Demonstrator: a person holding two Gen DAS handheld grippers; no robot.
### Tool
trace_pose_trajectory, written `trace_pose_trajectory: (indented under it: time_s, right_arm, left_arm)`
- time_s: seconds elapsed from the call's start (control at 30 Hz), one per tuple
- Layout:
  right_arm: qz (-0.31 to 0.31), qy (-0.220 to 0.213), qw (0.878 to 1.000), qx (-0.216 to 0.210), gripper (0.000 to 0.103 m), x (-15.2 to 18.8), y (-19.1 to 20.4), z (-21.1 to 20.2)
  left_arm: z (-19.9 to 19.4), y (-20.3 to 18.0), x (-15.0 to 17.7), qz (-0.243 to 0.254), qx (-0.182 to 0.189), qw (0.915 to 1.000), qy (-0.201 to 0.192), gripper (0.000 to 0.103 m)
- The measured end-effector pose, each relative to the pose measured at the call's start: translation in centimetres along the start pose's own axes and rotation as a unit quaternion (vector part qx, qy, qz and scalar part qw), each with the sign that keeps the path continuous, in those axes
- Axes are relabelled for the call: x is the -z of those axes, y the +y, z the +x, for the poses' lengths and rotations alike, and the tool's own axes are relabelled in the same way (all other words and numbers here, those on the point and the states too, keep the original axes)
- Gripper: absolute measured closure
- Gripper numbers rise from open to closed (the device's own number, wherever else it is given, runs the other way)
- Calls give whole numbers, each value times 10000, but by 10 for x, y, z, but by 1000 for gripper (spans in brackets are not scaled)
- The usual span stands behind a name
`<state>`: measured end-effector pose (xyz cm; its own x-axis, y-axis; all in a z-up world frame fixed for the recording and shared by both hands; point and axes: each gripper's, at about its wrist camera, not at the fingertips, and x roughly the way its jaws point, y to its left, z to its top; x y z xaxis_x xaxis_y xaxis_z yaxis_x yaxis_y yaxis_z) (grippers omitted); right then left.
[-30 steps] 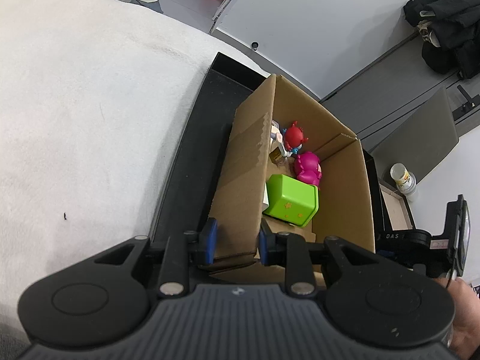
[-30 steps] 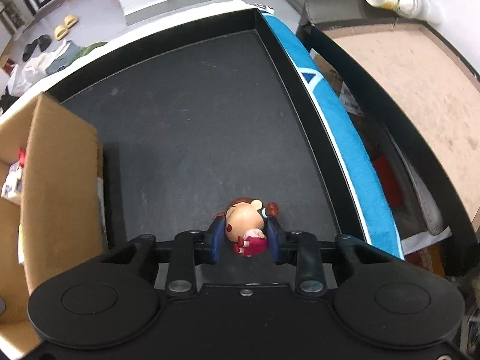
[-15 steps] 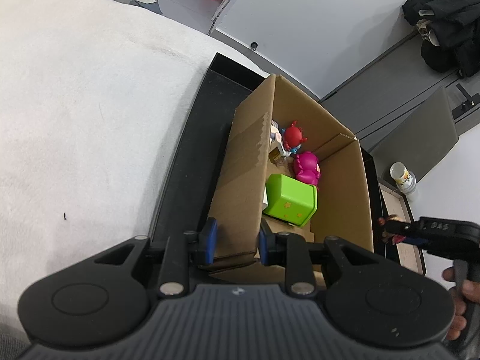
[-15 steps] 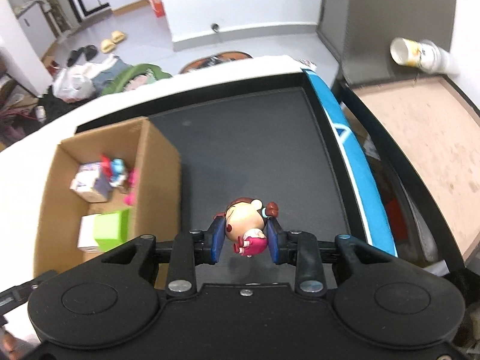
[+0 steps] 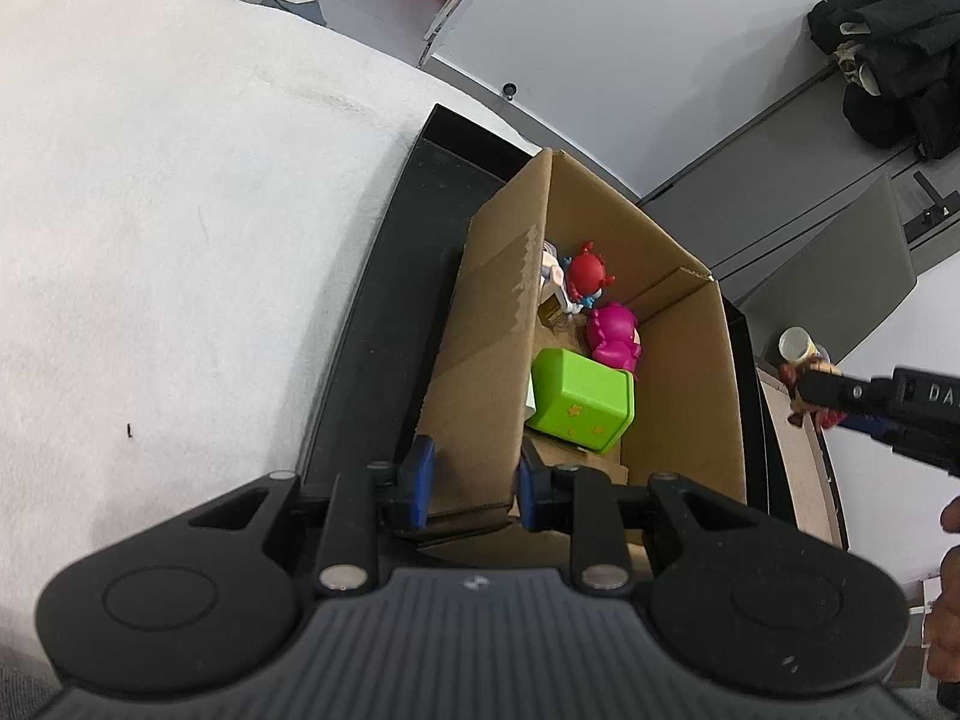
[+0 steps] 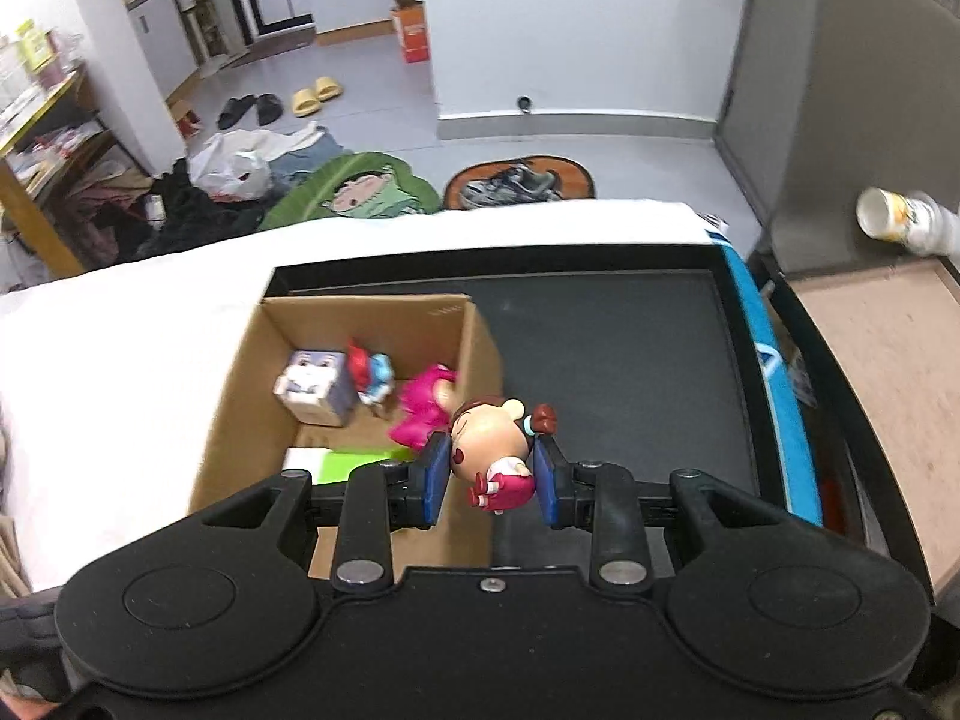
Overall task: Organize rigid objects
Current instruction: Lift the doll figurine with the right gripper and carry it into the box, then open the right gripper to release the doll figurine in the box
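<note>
Right wrist view: the right claw (image 6: 491,473) pinches a small hard doll (image 6: 493,444) by its round head; it looks light and slippery. The left claw (image 5: 470,483) grips the box (image 5: 678,360) wall.

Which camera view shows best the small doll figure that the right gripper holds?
The right wrist view: the doll figure fills the centre, clamped in the right gripper. The left wrist view shows only a small part at its right edge.

Light: bright, even, diffuse indoor light; source not visible.
Shadows: soft, inside the box (image 5: 678,372).
Glare: none.
Blur: right wrist view smeared, notably the cup (image 6: 900,222).
Distortion: fisheye bending at edges, dark corners.
</note>
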<state>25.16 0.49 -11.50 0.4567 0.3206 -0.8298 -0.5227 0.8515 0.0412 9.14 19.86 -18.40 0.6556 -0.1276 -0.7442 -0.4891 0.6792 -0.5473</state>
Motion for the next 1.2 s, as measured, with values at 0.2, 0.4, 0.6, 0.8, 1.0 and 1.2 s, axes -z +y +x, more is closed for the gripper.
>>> trace_pose_trajectory:
  time_s: [0.2,0.4,0.6,0.8,1.0,1.2]
  right_arm:
    - [-485,131,9987,0,73,-3,33,11]
    - [-872,313,9957,94,73,0,57,26]
    - [-1110,479,9922,288,73,7,67,39]
    - [-1476,560,9861,518,73,13,76,48]
    - [-1718,641,9803,735,73,18,83,59]
    - [-1650,555,9818,761,70,21,78,59]
  left_arm:
    - [0,0,0,-4,2,10000,4,77]
    - [0,0,0,-7,0,10000,4,77]
    - [0,0,0,-10,2,10000,5,77]
    - [0,0,0,-12,4,10000,8,77]
    - [1,0,2,-15,9,10000,9,77]
    - [3,-3,2,45,-7,10000,37,76]
